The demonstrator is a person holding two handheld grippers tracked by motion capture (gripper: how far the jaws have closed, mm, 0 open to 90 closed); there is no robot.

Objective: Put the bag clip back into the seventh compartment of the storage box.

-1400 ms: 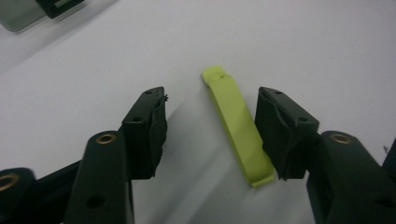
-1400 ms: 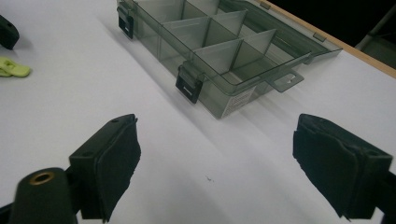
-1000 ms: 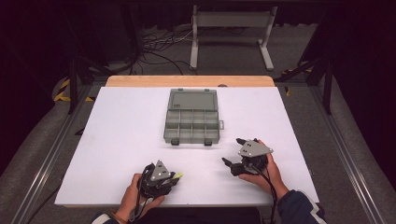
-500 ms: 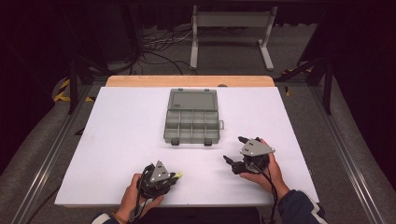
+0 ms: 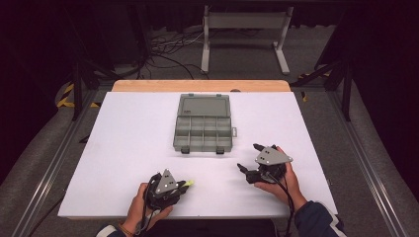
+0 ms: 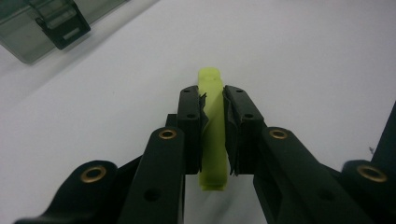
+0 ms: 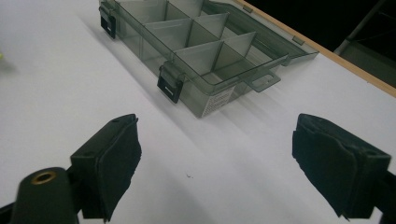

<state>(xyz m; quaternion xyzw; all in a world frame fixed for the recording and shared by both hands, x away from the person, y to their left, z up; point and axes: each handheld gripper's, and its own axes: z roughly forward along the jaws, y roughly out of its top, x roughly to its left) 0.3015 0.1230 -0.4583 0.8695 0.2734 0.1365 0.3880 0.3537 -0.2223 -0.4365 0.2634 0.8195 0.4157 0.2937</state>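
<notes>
Grey translucent plastic makes up the open compartment box (image 5: 202, 124) we take as our landmark in the high view; it lies on the white table top (image 5: 123, 148), its lid folded flat on the far side. Nearer the person than the box and off to its left, we see the left gripper (image 5: 184, 184) in the person's left hand (image 5: 143, 207), with a small yellow-green piece (image 5: 189, 183) at its tip. Nearer than the box and to its right sits the right gripper (image 5: 249, 157) in the right hand (image 5: 281, 182), jaws spread.

In the left gripper view, we see the two black jaws clamped on a narrow yellow-green plastic strip (image 6: 211, 126) that pokes out past their tips; a corner of the box with a dark latch (image 6: 60, 21) shows ahead and to one side.

In the right gripper view, we see the padded jaws standing wide apart, with nothing between them. The box (image 7: 196, 46) lies ahead, its dividers and two black latches facing us.
</notes>
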